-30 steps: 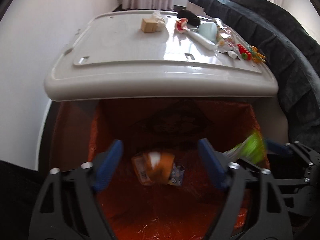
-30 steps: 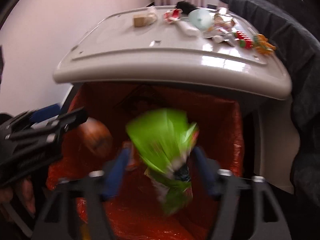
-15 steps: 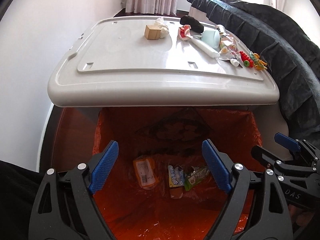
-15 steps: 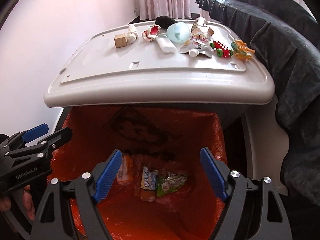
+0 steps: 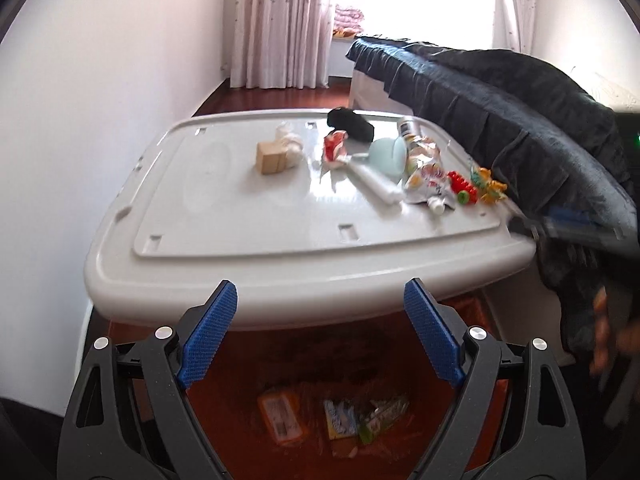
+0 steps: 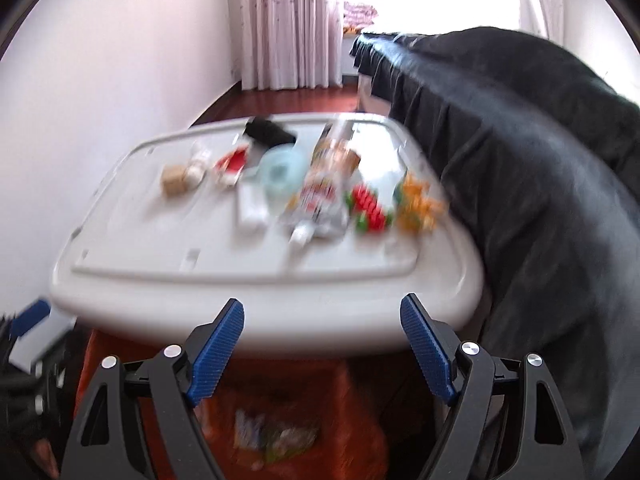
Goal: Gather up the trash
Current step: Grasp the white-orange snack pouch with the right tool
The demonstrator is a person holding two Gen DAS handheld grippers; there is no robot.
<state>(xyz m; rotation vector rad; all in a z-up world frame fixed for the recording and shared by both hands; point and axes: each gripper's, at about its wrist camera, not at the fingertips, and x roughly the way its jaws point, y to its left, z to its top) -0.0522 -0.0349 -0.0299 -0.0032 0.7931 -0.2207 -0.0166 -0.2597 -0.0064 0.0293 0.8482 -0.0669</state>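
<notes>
My left gripper (image 5: 320, 332) is open and empty, above the orange-lined bin (image 5: 248, 436), short of the white table's (image 5: 240, 224) front edge. Wrappers (image 5: 340, 420) lie at the bin's bottom. My right gripper (image 6: 320, 344) is open and empty too, over the same bin (image 6: 352, 420); its view is blurred. On the table lie a crumpled snack bag (image 5: 426, 176), a red wrapper (image 5: 334, 148), a white tissue (image 5: 290, 144), a small cardboard box (image 5: 272, 158) and a white tube (image 5: 376, 184). The table (image 6: 160, 248) and snack bag (image 6: 324, 196) also show in the right wrist view.
A pale blue cup (image 5: 390, 156), a black object (image 5: 352, 124), and red (image 5: 462, 188) and orange toys (image 5: 490, 186) sit on the table's right side. A dark blanket-covered bed (image 5: 520, 128) runs along the right. A white wall (image 5: 80, 120) is at left.
A green wrapper and an orange one dropped into the bin a second ago. Both grippers have since risen and tilted up from the bin towards the table top.
</notes>
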